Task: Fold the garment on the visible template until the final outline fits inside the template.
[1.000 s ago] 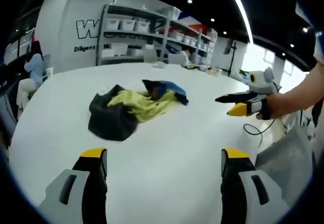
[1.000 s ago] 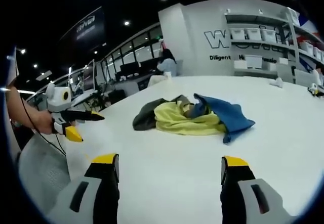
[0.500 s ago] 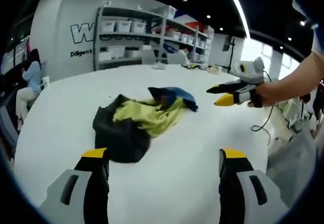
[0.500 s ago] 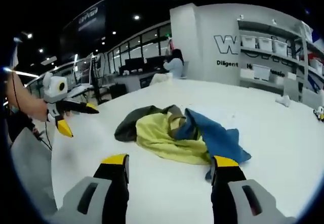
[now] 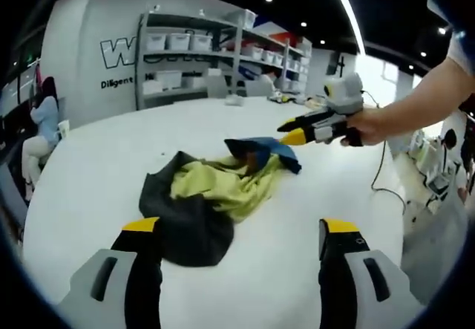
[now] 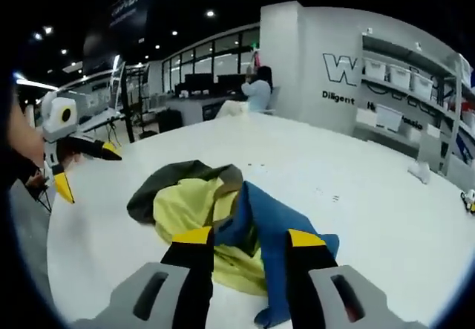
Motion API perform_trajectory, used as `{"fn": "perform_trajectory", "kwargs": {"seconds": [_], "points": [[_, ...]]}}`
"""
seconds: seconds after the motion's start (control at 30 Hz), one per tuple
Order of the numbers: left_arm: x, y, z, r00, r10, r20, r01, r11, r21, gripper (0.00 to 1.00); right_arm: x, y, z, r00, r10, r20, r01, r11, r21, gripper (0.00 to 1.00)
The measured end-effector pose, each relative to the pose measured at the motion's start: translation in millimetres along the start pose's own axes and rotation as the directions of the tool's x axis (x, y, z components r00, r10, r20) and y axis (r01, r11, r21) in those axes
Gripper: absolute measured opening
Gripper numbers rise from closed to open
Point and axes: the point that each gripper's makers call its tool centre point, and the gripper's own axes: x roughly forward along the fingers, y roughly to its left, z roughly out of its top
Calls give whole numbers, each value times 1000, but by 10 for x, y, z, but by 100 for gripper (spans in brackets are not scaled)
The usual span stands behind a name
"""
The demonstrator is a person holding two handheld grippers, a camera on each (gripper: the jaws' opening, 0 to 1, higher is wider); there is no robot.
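Right claw [image 6: 241,238] had closed in on the garment [image 6: 215,210] over the preceding second: in the right gripper view its yellow-tipped jaws now stood narrowed either side of the blue section, where a second earlier they were spread wide and well short of the cloth. I could not confirm that the jaws had contact with the fabric; they appeared partly open and holding nothing. In the left gripper view the same claw [image 5: 300,131] hung just above the blue end of the heap, held by a person's hand [image 5: 364,126].

Left claw [image 5: 231,229] had also advanced. Its jaws stood wide apart and empty, with the dark part of the garment [image 5: 215,195] now lying between them near the bench [image 5: 96,158] edge closest to me. In the right gripper view that claw [image 6: 78,167] hovered off the bench's left edge, jaws parted.

Garment condition: a crumpled heap of dark, yellow and blue cloth, near the middle of the white bench. I saw no template outline on the bench surface.

Assessment: both claws had moved from standoff to approach, the right one leading. I judged that no fold had begun; the cloth first needed to be gripped and spread flat. Grabbing several layers at once was the risk.
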Motion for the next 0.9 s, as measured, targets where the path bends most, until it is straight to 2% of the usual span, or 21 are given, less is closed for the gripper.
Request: {"fn": "perform_trajectory", "kwargs": {"seconds": [0.13,0.37,0.4,0.5,0.53,0.57,0.67,0.73,0.8,0.9], "points": [[47,43,52,1000,2,7,-2,1000,0,85,186,-58,30,1000,2,-29,-3,999,-39,26],[125,101,100,1000,3,12,-3,1000,0,85,407,-105,4,998,-4,-65,1,999,-49,18],[136,109,104,1000,4,13,-4,1000,-2,85,433,-111,-11,997,-13,-77,6,997,-82,17],[153,118,117,1000,4,15,-4,1000,-3,85,491,-61,-27,996,-2,-91,-6,996,-94,14],[158,125,124,1000,5,16,-5,1000,-3,85,517,-64,-55,994,-5,-111,-10,991,-130,14],[162,131,129,1000,6,17,-5,1000,-3,85,522,-70,-88,991,-14,-136,-8,986,-165,12],[169,146,141,1000,8,19,-8,1000,-3,85,579,-70,-96,991,-17,-136,-4,988,-157,9],[173,156,144,1000,10,20,-10,1000,-4,85,582,-94,-123,987,-35,-159,2,979,-205,7],[172,161,146,1000,11,21,-11,1000,-3,85,569,-85,-120,987,-31,-157,0,980,-197,0],[169,178,153,1000,14,23,-14,1000,-3,84,521,-144,-88,987,-50,-150,17,977,-212,0]]}}
